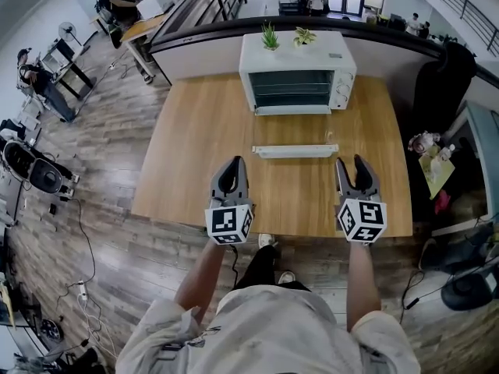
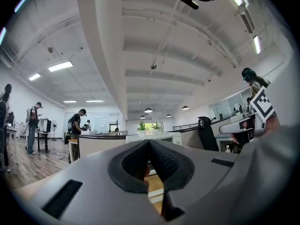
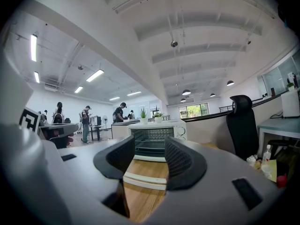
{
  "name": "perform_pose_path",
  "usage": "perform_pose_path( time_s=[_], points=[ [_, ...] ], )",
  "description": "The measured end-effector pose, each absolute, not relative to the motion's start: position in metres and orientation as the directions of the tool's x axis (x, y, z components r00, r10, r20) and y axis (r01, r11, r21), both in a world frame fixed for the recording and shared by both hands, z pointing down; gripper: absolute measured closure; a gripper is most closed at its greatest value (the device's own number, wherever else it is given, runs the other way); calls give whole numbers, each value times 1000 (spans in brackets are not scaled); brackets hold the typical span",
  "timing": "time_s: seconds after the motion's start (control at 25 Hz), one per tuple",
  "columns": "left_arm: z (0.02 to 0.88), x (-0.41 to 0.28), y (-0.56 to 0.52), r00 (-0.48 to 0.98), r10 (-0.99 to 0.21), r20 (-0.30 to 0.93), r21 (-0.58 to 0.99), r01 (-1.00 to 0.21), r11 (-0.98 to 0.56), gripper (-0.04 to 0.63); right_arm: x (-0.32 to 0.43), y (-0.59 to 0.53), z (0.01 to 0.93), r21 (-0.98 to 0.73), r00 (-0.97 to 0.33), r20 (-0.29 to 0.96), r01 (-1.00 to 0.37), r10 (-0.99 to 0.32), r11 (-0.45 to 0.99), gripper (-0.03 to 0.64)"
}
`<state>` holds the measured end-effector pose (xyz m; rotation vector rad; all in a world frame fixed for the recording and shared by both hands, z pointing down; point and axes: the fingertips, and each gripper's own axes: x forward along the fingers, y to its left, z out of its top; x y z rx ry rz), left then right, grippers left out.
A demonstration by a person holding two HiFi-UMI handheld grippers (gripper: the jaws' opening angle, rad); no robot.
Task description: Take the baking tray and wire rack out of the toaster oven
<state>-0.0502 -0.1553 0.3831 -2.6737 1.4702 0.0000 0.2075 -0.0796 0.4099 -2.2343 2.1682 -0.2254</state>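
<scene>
A white toaster oven (image 1: 296, 80) stands at the far middle of the wooden table (image 1: 195, 154), its door folded down in front. Wire shelving (image 1: 290, 92) shows inside its dark cavity. A flat, pale baking tray (image 1: 295, 151) lies on the table in front of the oven. My left gripper (image 1: 232, 160) hovers at the near edge, left of the tray, with its pads meeting and nothing between them (image 2: 149, 142). My right gripper (image 1: 352, 160) is near the tray's right end, open and empty. The right gripper view looks between its jaws (image 3: 150, 142) at the oven (image 3: 159, 124) and the tray (image 3: 143, 179).
Two small potted plants (image 1: 270, 36) sit on top of the oven. A black office chair (image 1: 440, 84) stands past the table's right side. A dark counter runs behind the table. Several people stand at desks far to the left.
</scene>
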Motion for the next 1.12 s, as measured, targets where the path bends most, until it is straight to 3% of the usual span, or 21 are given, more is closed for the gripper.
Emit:
perform_pose_path(
  time_s=[1.12],
  points=[
    [372, -30, -346, 621, -780, -72, -69, -783, -618, 581, 216, -250, 390, -40, 60, 56, -997, -997, -63, 402]
  ],
)
